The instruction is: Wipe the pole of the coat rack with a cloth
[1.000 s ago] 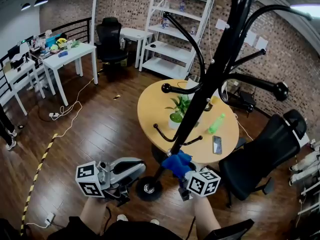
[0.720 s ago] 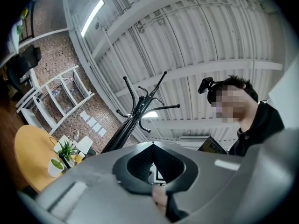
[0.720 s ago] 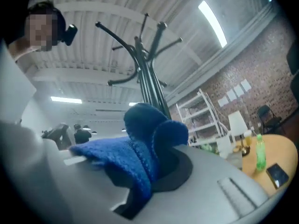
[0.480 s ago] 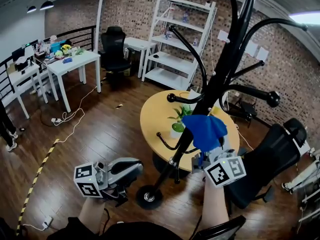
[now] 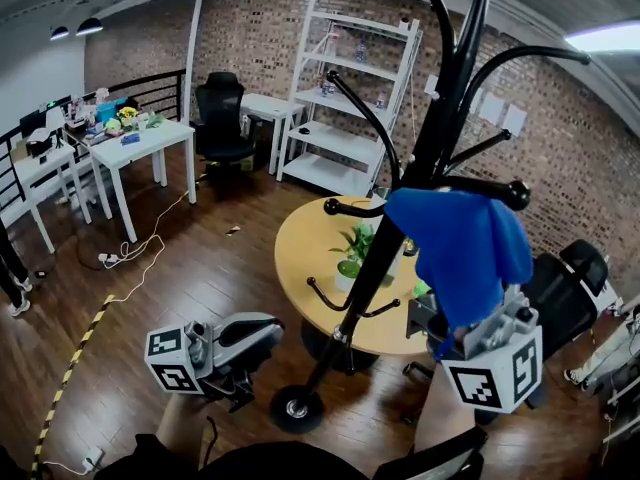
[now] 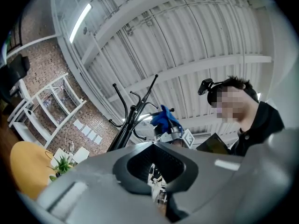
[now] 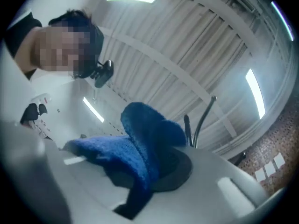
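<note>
The black coat rack stands in front of me in the head view, its pole (image 5: 385,248) slanting up from a round base (image 5: 290,408) to curved hooks (image 5: 365,118). My right gripper (image 5: 470,333) is shut on a blue cloth (image 5: 460,248), which is raised to hook height just right of the pole; I cannot tell whether it touches. In the right gripper view the cloth (image 7: 140,148) drapes over the jaws. My left gripper (image 5: 265,336) hangs low at the left, shut and holding nothing. The left gripper view looks upward at the rack (image 6: 133,122) and the cloth (image 6: 166,118).
A round wooden table (image 5: 305,233) with a potted plant (image 5: 352,258) stands right behind the rack. A black office chair (image 5: 570,278) is at the right. White shelving (image 5: 350,88) and white desks (image 5: 140,138) line the back and left. A cable (image 5: 140,243) lies on the floor.
My right gripper has lifted the blue cloth from near the rack's base up along the pole to hook height, drifting right. The left gripper has hardly moved.
</note>
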